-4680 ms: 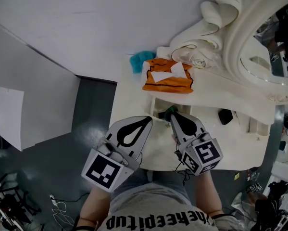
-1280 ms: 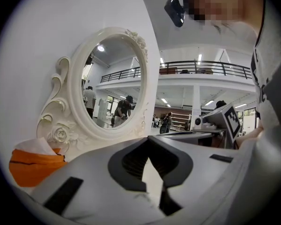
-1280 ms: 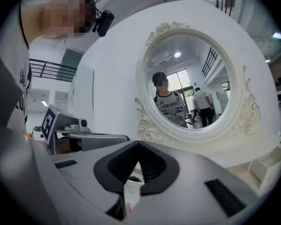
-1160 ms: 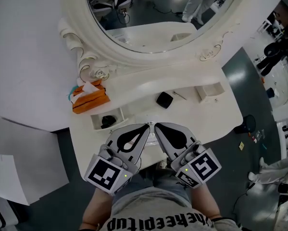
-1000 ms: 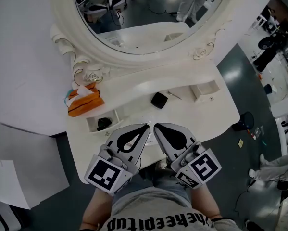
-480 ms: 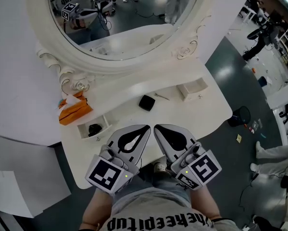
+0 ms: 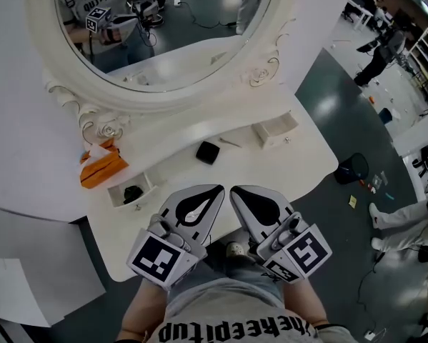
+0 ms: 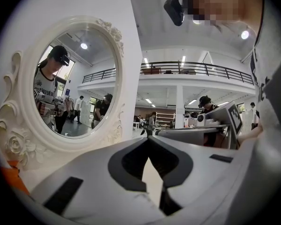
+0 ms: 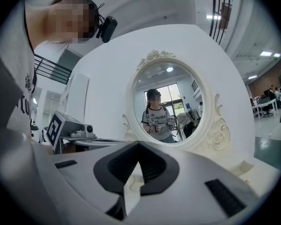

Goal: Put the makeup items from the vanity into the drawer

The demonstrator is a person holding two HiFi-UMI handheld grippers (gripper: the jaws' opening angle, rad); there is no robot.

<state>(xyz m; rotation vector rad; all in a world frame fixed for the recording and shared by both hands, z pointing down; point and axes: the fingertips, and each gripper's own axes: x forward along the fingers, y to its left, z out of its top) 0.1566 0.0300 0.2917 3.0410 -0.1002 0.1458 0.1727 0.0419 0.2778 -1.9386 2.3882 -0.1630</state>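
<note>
Two makeup pieces lie out on the vanity (image 7: 299,170) top: a black square compact (image 7: 207,152) and, just beside it to the right, a thin stick (image 7: 229,142) with its long axis running roughly side to side. Off to the left sits the open drawer (image 7: 121,191), one dark item (image 7: 133,193) already inside; a second small drawer (image 7: 276,129) stands at the right, contents too pale to make out. Now the key line-up: the compact lies straight ahead of both tips and a touch left, well apart from them, so the left gripper (image 7: 218,189) looks a shade nearer than the right gripper (image 7: 235,190), and the open drawer is on its side too. Both sets of jaws are pressed together at the tips with nothing between them, so I'd say they must part before any pick. The head view alone shows the items and drawers; the gripper views are aimed up at the mirror (image 7: 163,41) and the hall, missing the tabletop, though the left one catches a sliver of the orange tissue box (image 7: 103,170).
</note>
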